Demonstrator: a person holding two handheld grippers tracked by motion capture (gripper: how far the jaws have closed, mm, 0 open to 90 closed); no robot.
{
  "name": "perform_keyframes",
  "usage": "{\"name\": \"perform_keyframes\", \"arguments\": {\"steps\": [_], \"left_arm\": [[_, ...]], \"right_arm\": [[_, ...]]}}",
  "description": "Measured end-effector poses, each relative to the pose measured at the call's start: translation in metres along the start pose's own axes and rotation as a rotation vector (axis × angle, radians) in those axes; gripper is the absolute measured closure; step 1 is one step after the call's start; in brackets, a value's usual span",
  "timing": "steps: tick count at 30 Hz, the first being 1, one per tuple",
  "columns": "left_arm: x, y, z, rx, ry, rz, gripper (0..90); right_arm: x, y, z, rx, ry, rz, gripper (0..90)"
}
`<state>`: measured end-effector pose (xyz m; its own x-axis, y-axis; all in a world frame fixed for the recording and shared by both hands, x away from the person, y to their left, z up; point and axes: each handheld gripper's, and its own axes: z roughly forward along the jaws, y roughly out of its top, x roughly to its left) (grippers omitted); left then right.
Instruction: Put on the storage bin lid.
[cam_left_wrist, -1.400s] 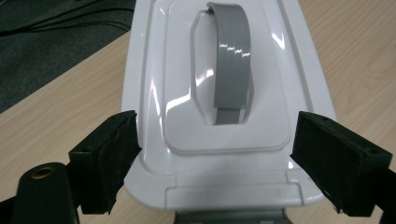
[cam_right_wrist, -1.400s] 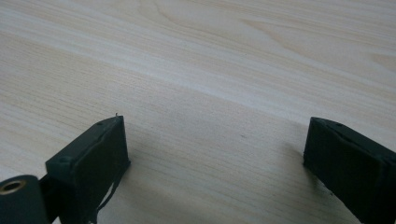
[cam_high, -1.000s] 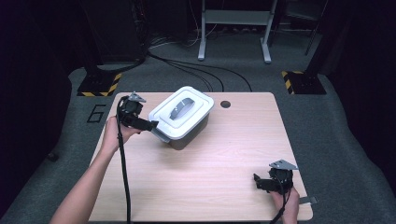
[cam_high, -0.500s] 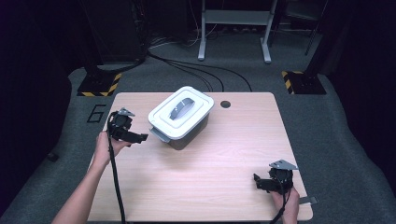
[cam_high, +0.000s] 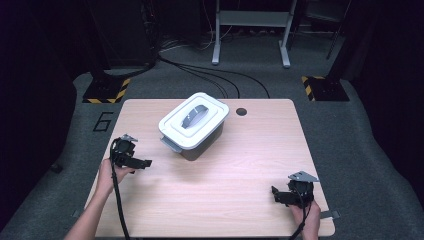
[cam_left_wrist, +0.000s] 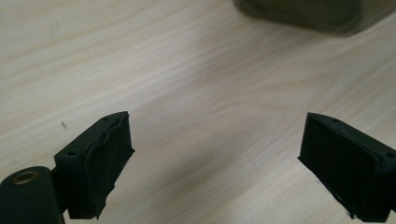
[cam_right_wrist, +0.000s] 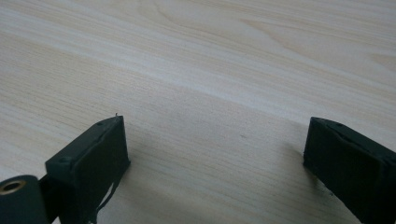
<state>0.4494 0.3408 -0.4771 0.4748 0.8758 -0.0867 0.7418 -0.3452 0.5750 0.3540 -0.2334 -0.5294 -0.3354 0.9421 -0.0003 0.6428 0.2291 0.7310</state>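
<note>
My left hand-held gripper (cam_high: 142, 163) sits low over the tabletop (cam_high: 250, 165) near its left edge, jaws spread wide with nothing between them, pointing toward the grey storage box (cam_high: 192, 127). In the left gripper view I see bare wood between my two black pads (cam_left_wrist: 100, 163), and a blurred dark-grey corner of the box at the top edge, apart from the jaws. The box stands at the back middle of the tabletop, turned at an angle, white lid (cam_high: 194, 120) on it with a grey handle (cam_high: 193, 115) in the middle and a grey latch at its near-left end. My right hand-held gripper (cam_high: 278, 195) rests at the front right corner of the tabletop, well apart from the box, jaws also wide and empty; the right gripper view gives plain wood grain between them. A small round hole (cam_high: 241, 111) is in the tabletop just right of the box.
</note>
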Motion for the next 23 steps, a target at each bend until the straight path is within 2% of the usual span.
{"name": "perform_keyframes", "arguments": {"steps": [2, 3, 6, 7, 8, 9, 10, 11, 12, 13, 14, 15, 23], "left_arm": [[0.001, -0.005, 0.003, -0.003, 0.006, -0.011, 7.9], [0.003, -0.015, 0.008, 0.0, 0.001, -0.023, 7.6], [0.005, -0.024, 0.012, 0.001, -0.004, -0.029, 5.9], [0.007, -0.033, 0.017, -0.006, 0.0, -0.041, 5.3], [0.007, -0.037, 0.019, -0.026, 0.016, -0.049, 3.8], [0.007, -0.041, 0.02, -0.051, 0.034, -0.037, 1.7], [0.007, -0.041, 0.02, -0.051, 0.034, -0.037, 1.9], [0.006, -0.046, 0.02, -0.097, 0.049, -0.032, 1.8], [0.006, -0.046, 0.02, -0.097, 0.049, -0.032, 1.0], [0.005, -0.049, 0.021, -0.117, 0.051, -0.024, 0.2], [0.003, -0.054, 0.022, -0.143, 0.072, 0.01, 0.2], [0.0, -0.059, 0.023, -0.179, 0.087, 0.023, 0.6], [-0.001, -0.059, 0.026, -0.197, 0.101, 0.011, 0.2]], "right_arm": [[0.0, 0.0, 0.0, 0.0, 0.0, 0.0, 5.4], [0.0, 0.0, 0.0, 0.0, 0.0, 0.0, 5.4], [0.0, 0.0, 0.0, 0.0, 0.0, 0.001, 5.4], [0.0, 0.0, 0.0, -0.001, 0.0, 0.002, 5.4], [0.0, 0.0, 0.0, 0.0, 0.0, 0.002, 5.4], [0.0, 0.0, 0.0, 0.0, 0.0, 0.001, 5.4], [0.0, 0.0, 0.0, 0.0, 0.0, 0.001, 5.4], [0.0, 0.0, 0.0, 0.0, 0.0, 0.003, 5.4], [0.0, 0.0, 0.0, 0.0, 0.0, 0.003, 5.4], [0.0, 0.0, 0.0, 0.001, 0.0, 0.006, 5.4], [0.0, 0.0, 0.0, 0.001, 0.0, 0.006, 5.4], [0.0, 0.0, 0.0, -0.001, -0.001, 0.0, 5.4], [-0.001, 0.0, 0.0, 0.002, -0.001, -0.007, 5.2]]}}
